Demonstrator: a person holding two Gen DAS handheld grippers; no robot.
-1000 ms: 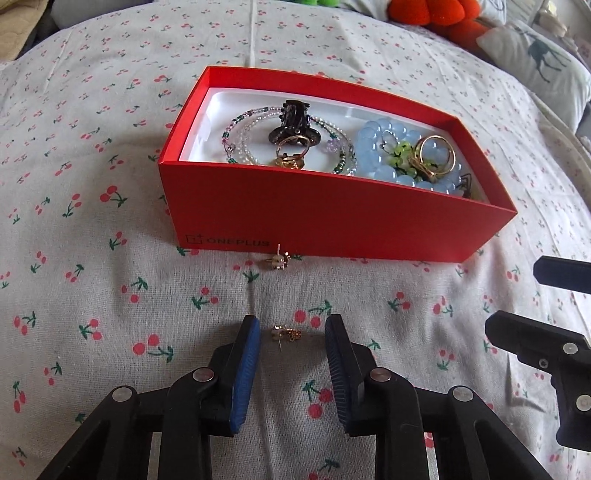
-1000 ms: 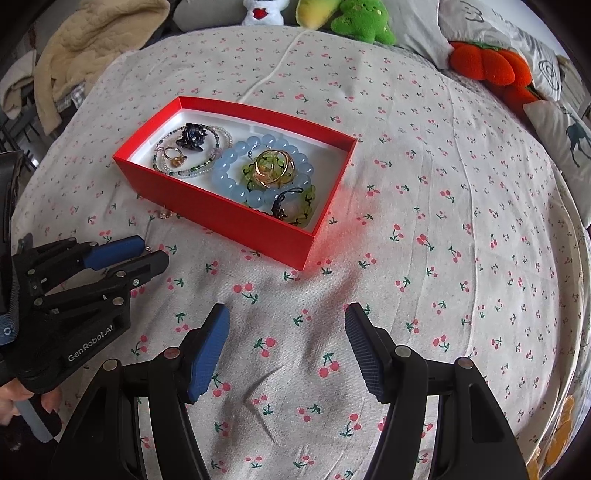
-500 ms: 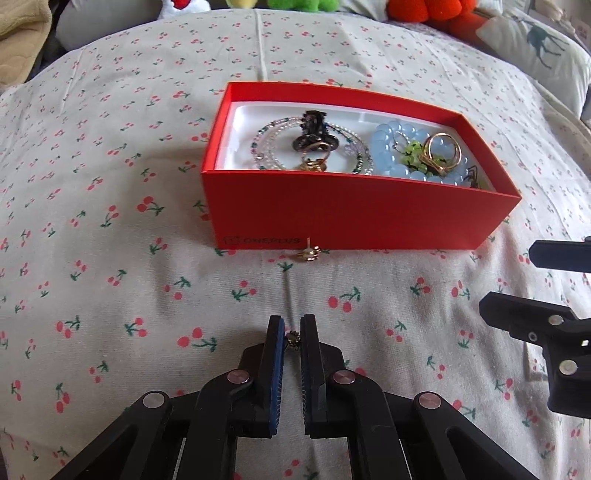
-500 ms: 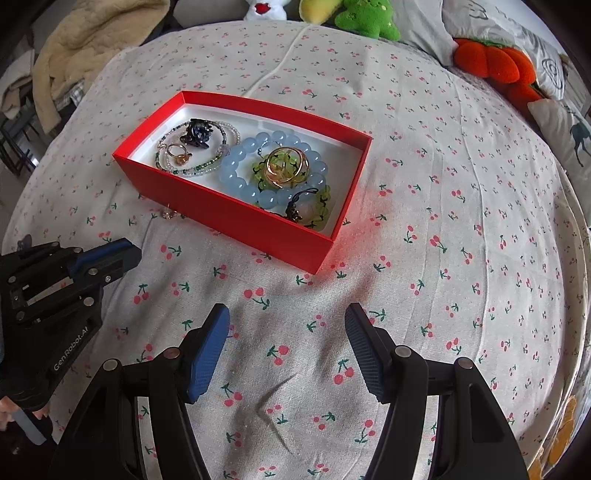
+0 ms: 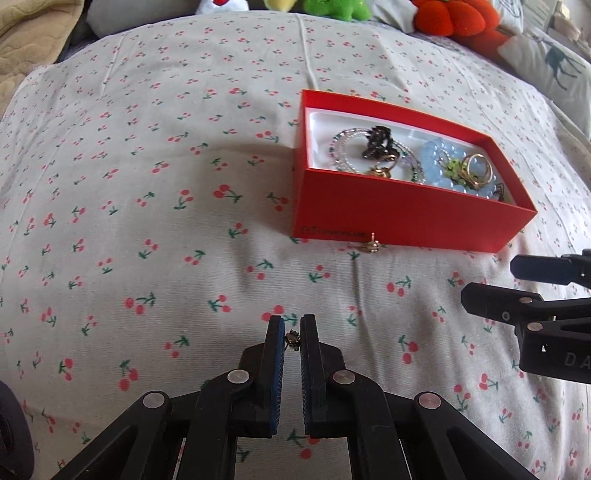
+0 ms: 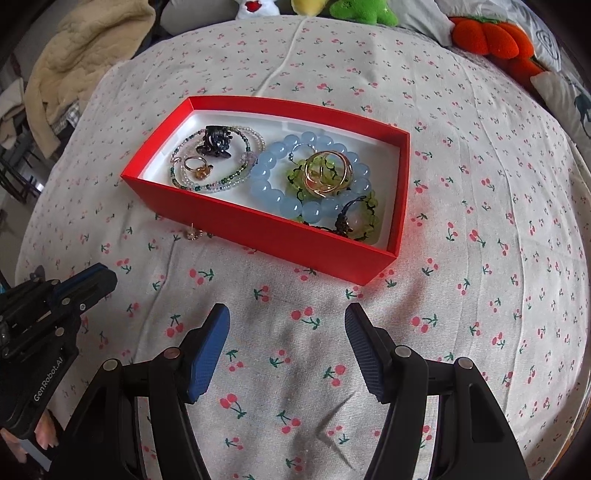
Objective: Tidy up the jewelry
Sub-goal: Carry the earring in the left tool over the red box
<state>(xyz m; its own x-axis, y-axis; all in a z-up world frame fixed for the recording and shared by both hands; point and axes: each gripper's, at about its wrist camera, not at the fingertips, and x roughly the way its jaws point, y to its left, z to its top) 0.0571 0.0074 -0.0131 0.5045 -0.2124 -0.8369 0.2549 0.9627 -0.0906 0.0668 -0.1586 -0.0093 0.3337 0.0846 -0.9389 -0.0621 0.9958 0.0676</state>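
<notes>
My left gripper is shut on a small gold stud earring, held above the cherry-print bedspread. A red box sits ahead to the right, holding beaded necklaces, a blue bead bracelet, gold rings and a dark hair clip. A second gold earring lies on the cloth against the box's front wall; it also shows in the right wrist view. My right gripper is open and empty, in front of the box. The left gripper appears at that view's left.
Plush toys, orange and green, and pillows lie at the far edge of the bed. A beige blanket is heaped at the back left. The right gripper's body shows at the right of the left wrist view.
My left gripper closed on the earring on the cloth, lifted it and swung left, so the box now sits further right. The right gripper stayed open and came a little closer to the box.
</notes>
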